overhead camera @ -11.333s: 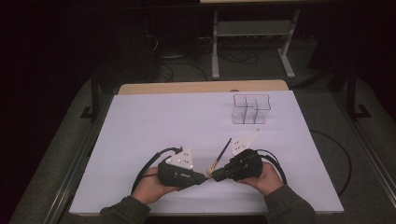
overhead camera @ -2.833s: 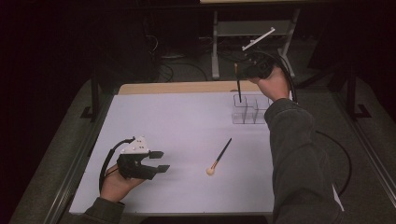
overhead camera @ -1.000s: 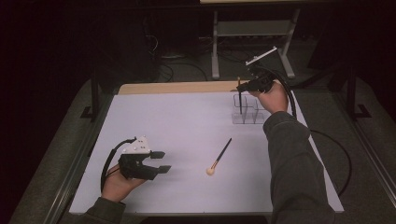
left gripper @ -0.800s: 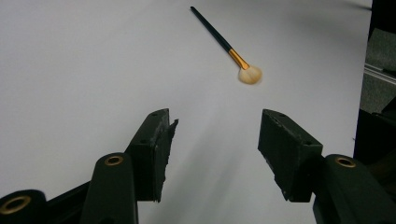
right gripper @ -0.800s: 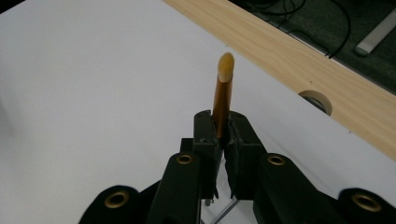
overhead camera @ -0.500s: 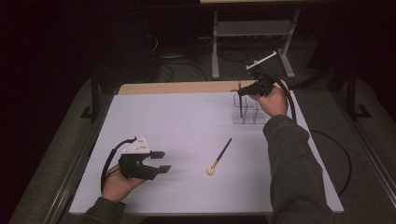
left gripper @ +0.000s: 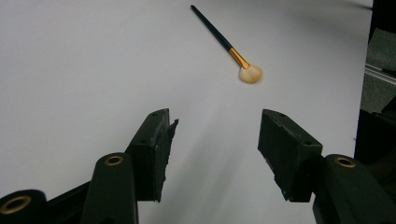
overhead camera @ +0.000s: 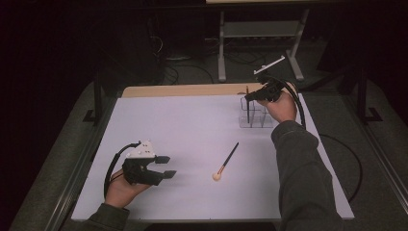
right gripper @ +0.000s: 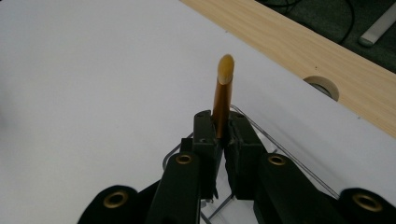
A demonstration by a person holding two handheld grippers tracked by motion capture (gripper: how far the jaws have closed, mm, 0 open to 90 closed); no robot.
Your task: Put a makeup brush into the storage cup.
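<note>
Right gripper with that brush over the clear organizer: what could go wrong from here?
1. The right gripper grips the brush near its bristle end, so the long handle hanging below could catch a divider of the clear organizer and jam.
2. The organizer looks light; a sideways pull might tip or slide it on the white table cover.
3. The second brush lies loose on the cover; the open left gripper could nudge it into rolling away.

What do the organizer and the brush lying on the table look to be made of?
Organizer: clear hard plastic, likely acrylic; the white table shows through its walls. Loose brush: glossy dark handle, wood or plastic, a shiny gold metal-looking collar and pale soft bristles, fibre type unclear.
</note>
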